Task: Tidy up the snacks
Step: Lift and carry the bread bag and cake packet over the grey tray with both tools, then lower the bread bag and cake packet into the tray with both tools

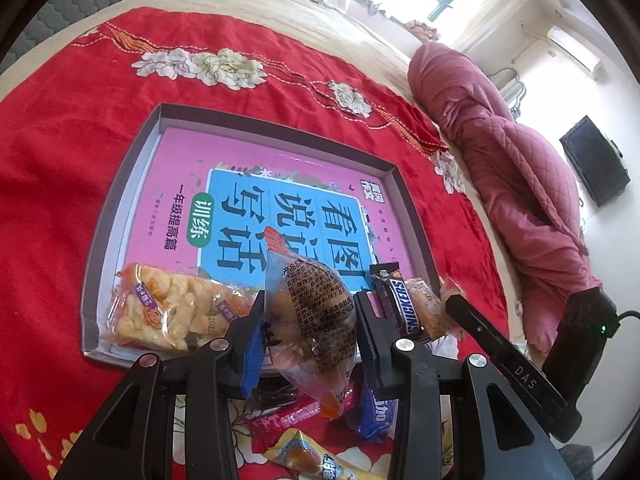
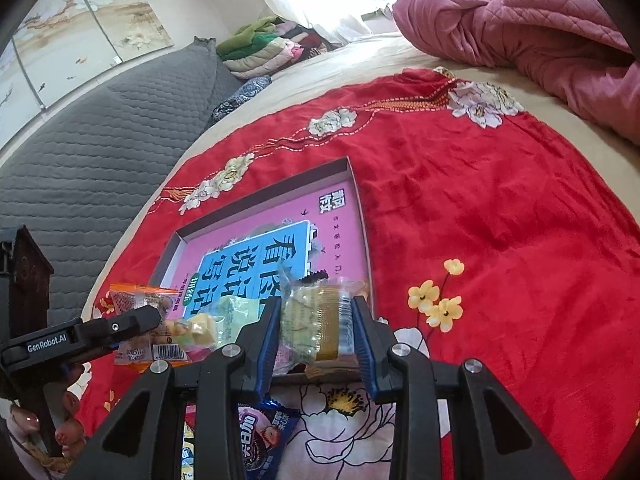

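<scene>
Red floral bedspread (image 1: 60, 200) is spread under a shallow grey cardboard tray (image 1: 100, 280). A light, crinkly clear snack packet (image 1: 310, 304) is gripped mid-body by the left claw (image 1: 310, 328); a soft green-gold wrapped cake (image 2: 316, 324) is pinched by the right claw (image 2: 316, 332).

The left gripper (image 1: 310, 328) has matte black angular arms, each with a triangular cut-out, joined by round silver pivot screws. Its fingers (image 1: 251, 354) carry ribbed blue pads on their inner faces. The right gripper (image 2: 316, 336) is built the same way: black linkages, silver screws, blue ribbed pads.

In the left wrist view, at about 4 o'clock, the other tool's black body shows white "DAS" lettering, a small green light and a black cable. In the right wrist view, at 8 o'clock, a black bar reads "GenRobot.AI" (white print), and the hand (image 2: 60, 420) below it wears pink nail polish.
</scene>
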A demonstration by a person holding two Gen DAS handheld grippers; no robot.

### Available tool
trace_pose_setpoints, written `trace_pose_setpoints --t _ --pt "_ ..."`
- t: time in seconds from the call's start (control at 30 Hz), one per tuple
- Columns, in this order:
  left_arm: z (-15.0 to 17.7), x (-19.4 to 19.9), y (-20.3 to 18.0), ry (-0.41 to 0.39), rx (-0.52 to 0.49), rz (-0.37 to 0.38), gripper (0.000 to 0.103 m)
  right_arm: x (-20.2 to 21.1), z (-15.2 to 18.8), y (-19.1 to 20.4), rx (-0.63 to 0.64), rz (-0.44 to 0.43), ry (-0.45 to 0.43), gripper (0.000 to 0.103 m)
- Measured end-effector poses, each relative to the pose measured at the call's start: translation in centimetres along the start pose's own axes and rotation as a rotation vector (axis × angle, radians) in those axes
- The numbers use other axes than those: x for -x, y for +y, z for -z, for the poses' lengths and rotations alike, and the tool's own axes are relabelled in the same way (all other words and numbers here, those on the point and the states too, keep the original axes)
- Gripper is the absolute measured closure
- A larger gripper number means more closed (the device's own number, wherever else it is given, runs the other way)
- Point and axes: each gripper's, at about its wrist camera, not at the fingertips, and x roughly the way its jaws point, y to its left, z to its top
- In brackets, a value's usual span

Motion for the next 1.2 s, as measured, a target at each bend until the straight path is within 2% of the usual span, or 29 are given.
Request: trace_pose_setpoints --t 0.3,0.7,1.2 --pt "-0.1 -0.7 0.6 0.005 0.007 -0.011 0.061 -1.1 -0.2 0.2 0.009 0.003 0.006 0.068" --pt "-0.1 -1.2 0.9 0.013 0.014 -0.023 0.061 -3.0 -0.6 1.5 0.083 0.031 0.017 0.068" --pt "-0.1 -1.6 1.2 0.024 0.021 -0.014 0.061 -4.1 0.0 3.8 0.183 0.007 0.035 0.068"
